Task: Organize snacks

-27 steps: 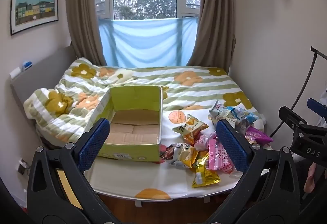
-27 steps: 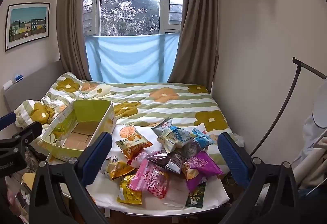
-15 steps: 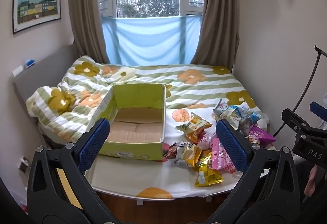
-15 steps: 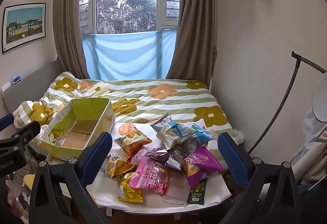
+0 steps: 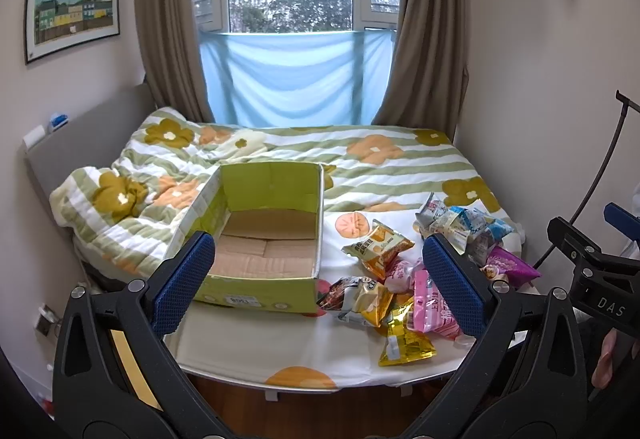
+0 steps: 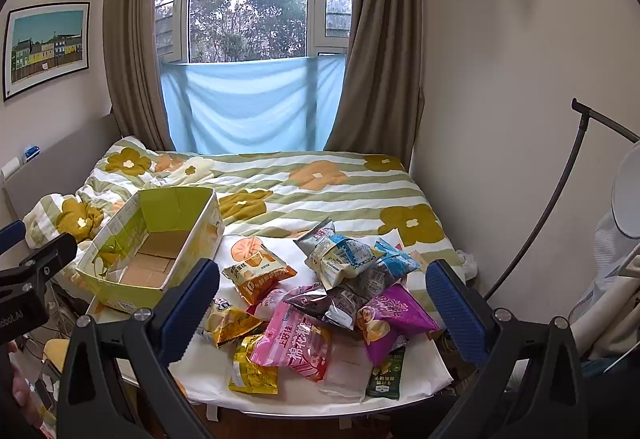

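Note:
An empty yellow-green cardboard box [image 5: 264,235] [image 6: 156,247] stands open on the near left of the bed. To its right lies a loose pile of several snack bags, among them an orange bag [image 5: 376,245] [image 6: 258,273], a pink bag [image 5: 430,305] [image 6: 294,339], a purple bag [image 6: 394,313] and a yellow bag [image 5: 404,343]. My left gripper [image 5: 318,281] is open and empty, held above the bed's near edge before the box. My right gripper [image 6: 322,309] is open and empty, held above the snack pile.
The bed [image 6: 332,195] has a green-striped flowered cover, bunched at the left. A grey headboard [image 5: 80,143] runs along the left wall. A curtained window [image 5: 296,19] is behind. A black floor-lamp stand [image 6: 560,191] curves at the right. Wooden floor shows below the bed edge.
Both grippers have drifted slightly, so the bed and box sit a little lower in view. Both stay open and empty; nothing on the bed has moved.

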{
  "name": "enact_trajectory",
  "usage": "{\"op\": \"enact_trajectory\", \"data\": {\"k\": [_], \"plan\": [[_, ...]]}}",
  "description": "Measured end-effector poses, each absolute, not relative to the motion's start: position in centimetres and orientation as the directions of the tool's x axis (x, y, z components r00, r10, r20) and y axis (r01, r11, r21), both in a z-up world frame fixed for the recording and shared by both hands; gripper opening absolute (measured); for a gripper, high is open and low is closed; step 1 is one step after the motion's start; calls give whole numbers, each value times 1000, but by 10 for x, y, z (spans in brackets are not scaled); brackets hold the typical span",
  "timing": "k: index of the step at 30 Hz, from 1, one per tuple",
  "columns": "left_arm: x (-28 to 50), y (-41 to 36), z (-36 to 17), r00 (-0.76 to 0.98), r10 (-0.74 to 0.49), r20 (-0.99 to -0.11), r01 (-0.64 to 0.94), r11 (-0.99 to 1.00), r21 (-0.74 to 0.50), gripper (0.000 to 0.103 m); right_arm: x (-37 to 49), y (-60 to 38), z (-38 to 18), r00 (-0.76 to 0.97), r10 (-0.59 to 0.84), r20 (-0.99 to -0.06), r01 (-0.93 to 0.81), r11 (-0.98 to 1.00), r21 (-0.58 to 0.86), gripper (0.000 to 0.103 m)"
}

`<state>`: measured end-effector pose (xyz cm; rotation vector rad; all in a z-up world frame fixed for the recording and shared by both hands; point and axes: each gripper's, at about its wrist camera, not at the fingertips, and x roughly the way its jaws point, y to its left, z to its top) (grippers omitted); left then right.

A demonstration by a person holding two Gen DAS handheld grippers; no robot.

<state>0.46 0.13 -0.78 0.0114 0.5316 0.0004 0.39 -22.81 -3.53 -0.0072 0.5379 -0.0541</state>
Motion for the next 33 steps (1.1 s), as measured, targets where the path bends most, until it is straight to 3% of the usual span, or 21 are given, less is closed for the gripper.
{"op": "enact_trajectory", "data": {"k": [33], "plan": [[3, 4, -6, 858, 5, -514, -1, 1000, 8, 103, 4, -228, -32, 857, -51, -513, 49, 999, -18, 103]]}}
